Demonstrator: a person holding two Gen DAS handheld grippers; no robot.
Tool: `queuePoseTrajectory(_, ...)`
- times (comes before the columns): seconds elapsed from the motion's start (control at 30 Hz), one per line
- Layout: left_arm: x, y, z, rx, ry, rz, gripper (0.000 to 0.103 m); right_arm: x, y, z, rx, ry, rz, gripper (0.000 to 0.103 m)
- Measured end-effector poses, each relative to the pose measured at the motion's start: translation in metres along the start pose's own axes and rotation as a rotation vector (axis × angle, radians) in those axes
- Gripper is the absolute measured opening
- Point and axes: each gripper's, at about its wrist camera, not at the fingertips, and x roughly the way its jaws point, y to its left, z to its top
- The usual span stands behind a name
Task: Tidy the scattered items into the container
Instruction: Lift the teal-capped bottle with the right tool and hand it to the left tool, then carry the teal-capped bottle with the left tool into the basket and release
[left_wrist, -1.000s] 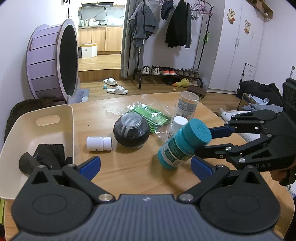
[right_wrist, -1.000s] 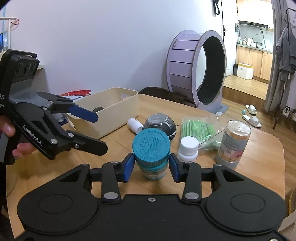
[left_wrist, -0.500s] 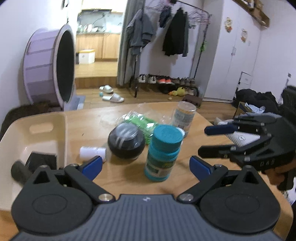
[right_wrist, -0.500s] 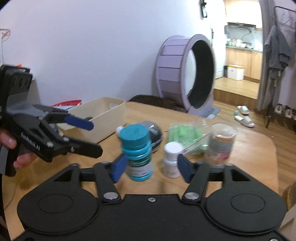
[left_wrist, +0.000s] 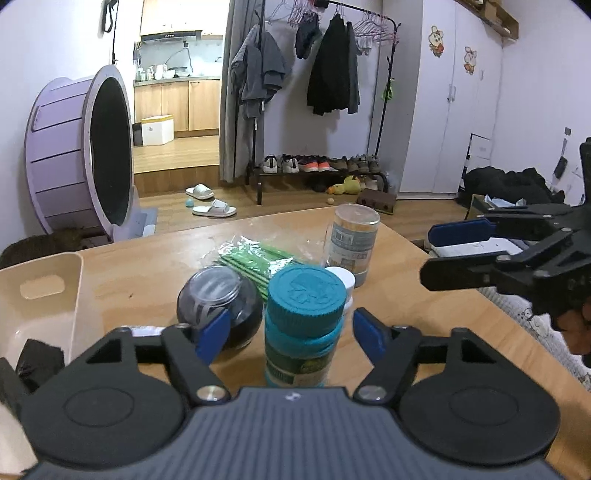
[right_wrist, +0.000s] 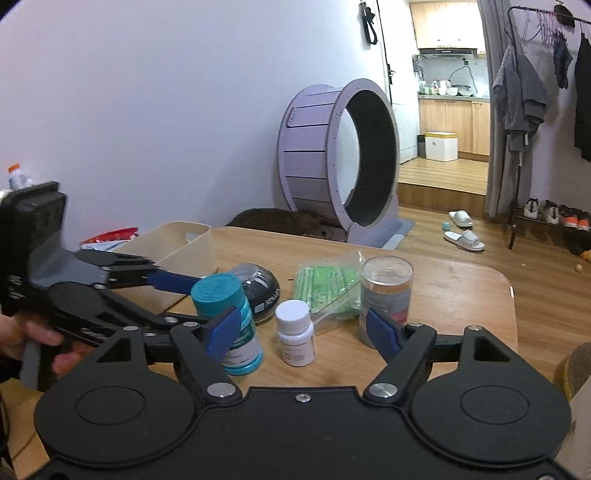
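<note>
Left tool (left_wrist: 291, 334) closing around upright teal bottle (left_wrist: 301, 321), untouched

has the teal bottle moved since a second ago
Yes. The teal bottle was tilted off the table in the right gripper; now it stands upright on it, nearer the cream bin.

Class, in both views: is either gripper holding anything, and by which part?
Nothing is held. On the left gripper the jaws, just closing, flank the teal bottle below its cap without touching; on the right gripper, just opening, they are empty.
</note>
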Motion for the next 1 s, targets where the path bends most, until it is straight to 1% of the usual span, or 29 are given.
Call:
queuePoseTrajectory(0.13, 0.004, -0.001, 0.0, 0.018, 0.002, 0.004, 0.06, -0.004, -0.001, 0.0, 0.006, -0.005, 0.01, 0.076)
queuePoseTrajectory(0.17, 0.004, -0.002, 0.0, 0.023, -0.008, -0.001, 0.051, -0.004, -0.001, 0.001, 0.008, -0.008, 0.015, 0.076)
queuePoseTrajectory(0.2, 0.003, -0.002, -0.001, 0.029, -0.018, -0.006, 0.046, -0.005, 0.0, 0.001, 0.007, -0.01, 0.016, 0.076)
queuePoseTrajectory(0.43, -0.007, -0.001, -0.003, 0.018, -0.052, 0.018, 0.046, -0.011, 0.002, 0.005, 0.017, -0.035, 0.034, 0.076)
queuePoseTrajectory(0.6, -0.036, 0.005, 0.011, 0.016, -0.114, 0.029, 0.046, -0.012, 0.007, 0.007, 0.02, -0.049, 0.056, 0.076)
queuePoseTrajectory(0.7, -0.058, 0.017, 0.022, 0.027, -0.144, 0.073, 0.046, -0.01, 0.012, 0.008, 0.014, -0.05, 0.071, 0.076)
queuePoseTrajectory(0.83, -0.082, 0.046, 0.035, 0.016, -0.171, 0.152, 0.046, -0.007, 0.021, 0.01, 0.009, -0.052, 0.099, 0.076)
queuePoseTrajectory(0.93, -0.09, 0.075, 0.04, -0.007, -0.168, 0.224, 0.046, -0.006, 0.028, 0.01, 0.006, -0.052, 0.116, 0.076)
queuePoseTrajectory(1.0, -0.087, 0.094, 0.04, -0.026, -0.152, 0.255, 0.046, -0.005, 0.031, 0.011, 0.004, -0.05, 0.125, 0.076)
